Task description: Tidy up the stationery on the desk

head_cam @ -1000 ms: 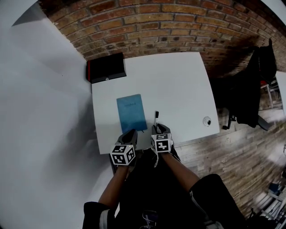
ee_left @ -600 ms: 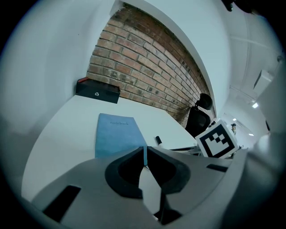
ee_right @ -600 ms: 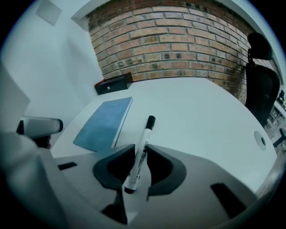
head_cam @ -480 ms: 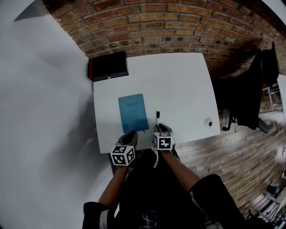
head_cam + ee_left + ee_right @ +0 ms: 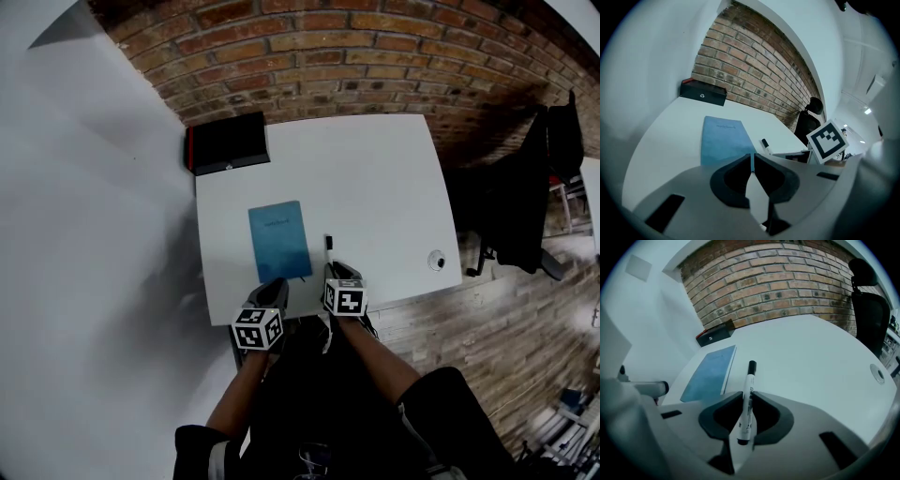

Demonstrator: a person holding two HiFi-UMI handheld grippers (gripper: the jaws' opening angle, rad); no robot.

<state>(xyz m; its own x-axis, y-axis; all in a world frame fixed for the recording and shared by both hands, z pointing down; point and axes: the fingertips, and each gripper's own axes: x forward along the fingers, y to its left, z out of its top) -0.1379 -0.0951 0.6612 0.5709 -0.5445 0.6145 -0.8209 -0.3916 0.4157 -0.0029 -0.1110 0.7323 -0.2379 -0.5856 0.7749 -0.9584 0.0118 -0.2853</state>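
A blue notebook [image 5: 278,241] lies flat on the white desk [image 5: 375,178], near its front edge. Just right of it lies a white marker with a black cap [image 5: 328,246]. My right gripper [image 5: 336,270] sits over the marker's near end. In the right gripper view its jaws have just been closing, and they now press the marker [image 5: 751,376] from both sides at the tips [image 5: 749,398]. My left gripper [image 5: 275,285] hovers at the notebook's near edge. Its jaws are shut with nothing between them [image 5: 752,159], and the notebook [image 5: 723,140] lies beyond.
A black box with a red side [image 5: 225,142] stands at the desk's back left corner, against the brick wall. A round cable grommet [image 5: 435,260] sits near the front right corner. A black office chair [image 5: 525,187] stands right of the desk.
My right gripper has rolled slightly over the marker's near end. The left gripper, the notebook and the marker stay where they were.
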